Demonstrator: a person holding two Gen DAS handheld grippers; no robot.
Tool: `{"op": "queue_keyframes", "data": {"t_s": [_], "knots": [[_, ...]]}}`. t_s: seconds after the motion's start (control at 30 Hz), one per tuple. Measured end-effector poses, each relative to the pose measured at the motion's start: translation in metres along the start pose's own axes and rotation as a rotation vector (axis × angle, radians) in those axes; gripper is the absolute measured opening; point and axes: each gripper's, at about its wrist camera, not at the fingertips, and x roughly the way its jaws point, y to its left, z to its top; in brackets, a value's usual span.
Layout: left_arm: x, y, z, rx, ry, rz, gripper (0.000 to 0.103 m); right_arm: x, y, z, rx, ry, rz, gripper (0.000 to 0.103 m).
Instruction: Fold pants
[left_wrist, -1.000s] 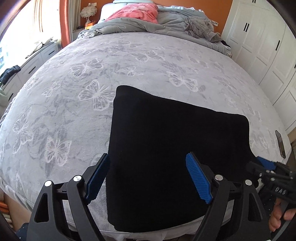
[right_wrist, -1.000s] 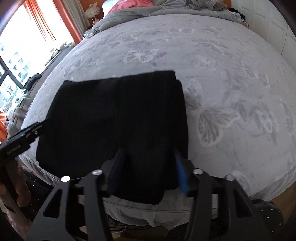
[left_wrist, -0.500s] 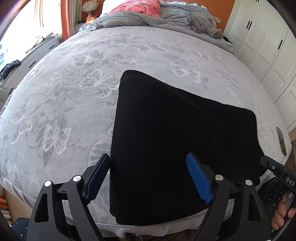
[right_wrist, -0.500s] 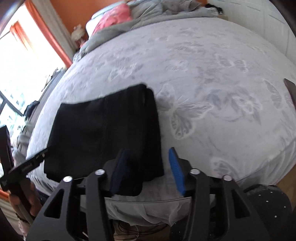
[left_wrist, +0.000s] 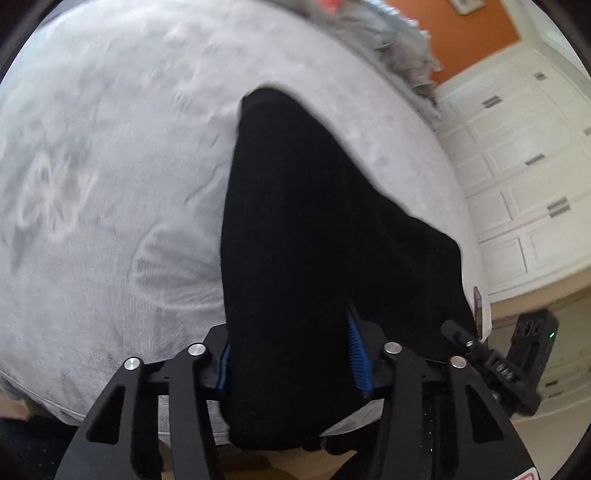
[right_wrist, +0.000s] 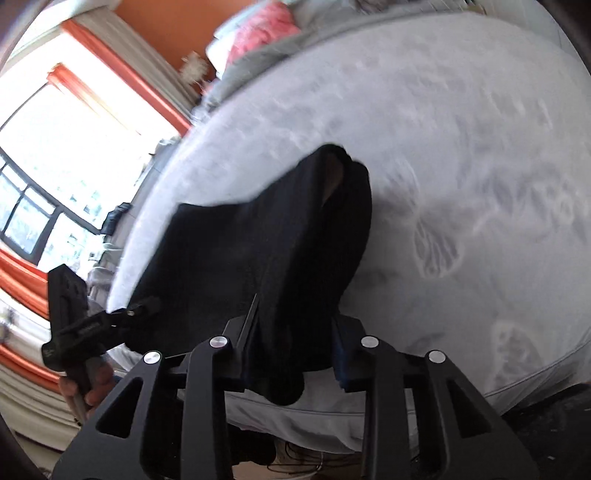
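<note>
The bed, with its grey butterfly-print cover, fills most of both views, and the black pants lie along its near edge, right in front of you. They already look folded down to a compact, layered panel rather than a full-length garment, so by my reading you are well into the task, with probably one more fold to go.

The near edge of the pants is gathered and raised off the cover, while the far end rests on the bed. In the right wrist view the far corner has bunched into a loose hump with a gap showing between the layers, so that end is not lying flat.

Your left claw has just been closing, and its blue pads now clamp the near left corner of the pants. Your right claw has also just been closing, and it grips the near right corner in the same way, with cloth filling the space between its jaws.

What is left, as I judge it, is to carry this held edge over to the far end, lay it down square and let go. The bunched far corner may need smoothing.
</note>
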Motion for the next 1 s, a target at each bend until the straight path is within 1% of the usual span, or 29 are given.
{"op": "queue_keyframes", "data": {"t_s": [0.03,0.07,0.1,0.13,0.17,0.2,0.23,0.27,0.3,0.37,0.4,0.47,0.5,0.53,0.57,0.6,0.63,0.67,0.73,0.8,0.87,0.93,1.0], "knots": [[-0.007,-0.006,-0.001,0.017,-0.019,-0.002,0.045,-0.005,0.004,0.001,-0.023,-0.008,-0.007,0.036],[-0.011,-0.01,-0.002,0.024,-0.025,-0.006,0.047,-0.004,0.004,-0.001,-0.046,-0.002,-0.036,0.041],[-0.009,-0.01,-0.003,0.016,-0.016,-0.009,0.049,0.003,0.0,-0.004,-0.069,0.018,-0.084,0.048],[-0.003,-0.007,-0.005,0.0,0.006,0.003,0.056,0.015,-0.007,-0.008,-0.071,0.048,-0.148,0.051],[0.006,-0.003,-0.007,-0.02,0.036,0.029,0.06,0.028,-0.018,-0.014,-0.043,0.097,-0.198,0.053],[0.015,0.001,-0.009,-0.036,0.062,0.066,0.062,0.033,-0.026,-0.017,-0.011,0.106,-0.152,0.063],[0.022,0.004,-0.011,-0.049,0.078,0.076,0.07,0.033,-0.029,-0.019,0.022,0.096,-0.119,0.066],[0.026,0.005,-0.013,-0.062,0.086,0.061,0.074,0.034,-0.033,-0.02,0.061,0.095,-0.092,0.066],[0.025,0.004,-0.013,-0.067,0.082,0.056,0.076,0.036,-0.035,-0.02,0.081,0.096,-0.072,0.069],[0.026,0.001,-0.014,-0.057,0.079,0.043,0.086,0.042,-0.037,-0.018,0.101,0.102,-0.042,0.074],[0.029,0.0,-0.014,-0.059,0.081,0.038,0.087,0.046,-0.037,-0.018,0.105,0.104,-0.029,0.076],[0.036,-0.002,-0.013,-0.055,0.07,0.051,0.088,0.053,-0.039,-0.016,0.124,0.085,-0.012,0.076],[0.037,-0.004,-0.013,-0.051,0.054,0.057,0.088,0.051,-0.038,-0.016,0.127,0.074,-0.005,0.074],[0.039,-0.007,-0.012,-0.04,0.049,0.061,0.086,0.052,-0.038,-0.014,0.135,0.068,-0.003,0.06],[0.039,-0.012,-0.013,-0.021,0.038,0.067,0.074,0.053,-0.038,-0.013,0.143,0.065,0.007,0.052],[0.039,-0.018,-0.013,-0.006,0.033,0.088,0.069,0.051,-0.035,-0.011,0.152,0.066,0.029,0.039],[0.038,-0.02,-0.011,0.012,0.027,0.107,0.058,0.05,-0.033,-0.009,0.154,0.062,0.033,0.036],[0.034,-0.023,-0.007,0.021,0.014,0.113,0.048,0.046,-0.026,-0.008,0.142,0.058,0.029,0.035],[0.023,-0.033,-0.005,0.041,-0.003,0.112,0.043,0.032,-0.01,-0.003,0.108,0.038,0.036,0.034],[0.01,-0.044,-0.004,0.05,-0.016,0.105,0.041,0.016,0.004,0.001,0.061,0.019,0.053,0.033],[-0.004,-0.056,-0.007,0.068,-0.029,0.108,0.041,0.004,0.017,0.0,0.025,0.013,0.046,0.033],[-0.015,-0.067,-0.013,0.094,-0.041,0.138,0.041,-0.002,0.024,-0.007,0.006,0.02,0.035,0.034],[-0.019,-0.072,-0.019,0.11,-0.036,0.168,0.041,0.001,0.022,-0.018,0.003,0.043,0.008,0.034]]}}
